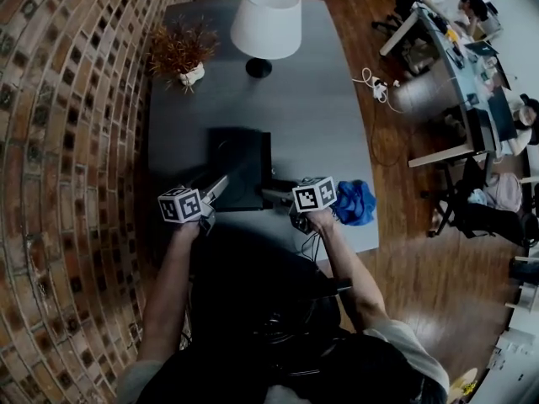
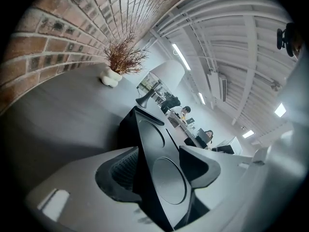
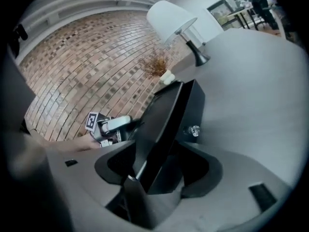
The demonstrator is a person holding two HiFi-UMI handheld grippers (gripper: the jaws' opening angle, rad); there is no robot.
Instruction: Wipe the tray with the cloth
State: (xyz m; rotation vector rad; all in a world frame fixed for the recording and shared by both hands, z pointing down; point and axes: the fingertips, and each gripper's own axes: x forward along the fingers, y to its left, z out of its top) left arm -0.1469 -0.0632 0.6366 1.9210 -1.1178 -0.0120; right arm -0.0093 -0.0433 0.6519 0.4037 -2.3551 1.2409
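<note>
A black tray [image 1: 240,168] lies on the grey table [image 1: 328,116], its near edge towards me. My left gripper [image 1: 221,188] is at its near left corner. In the left gripper view the tray [image 2: 161,144] runs edge-on between the jaws of the gripper [image 2: 159,172], and a dark gap shows beside it. My right gripper [image 1: 272,196] is at the near right corner. There the tray's rim [image 3: 166,117] stands between the jaws of the gripper [image 3: 159,170] with space on both sides. The blue cloth [image 1: 355,202] lies crumpled on the table, right of my right hand and held by neither gripper.
A white lamp [image 1: 265,22] and a dried plant in a white pot [image 1: 182,54] stand at the table's far end. A brick wall [image 1: 67,141] runs along the left. Wooden floor with cables and desks with seated people [image 1: 472,49] lie to the right.
</note>
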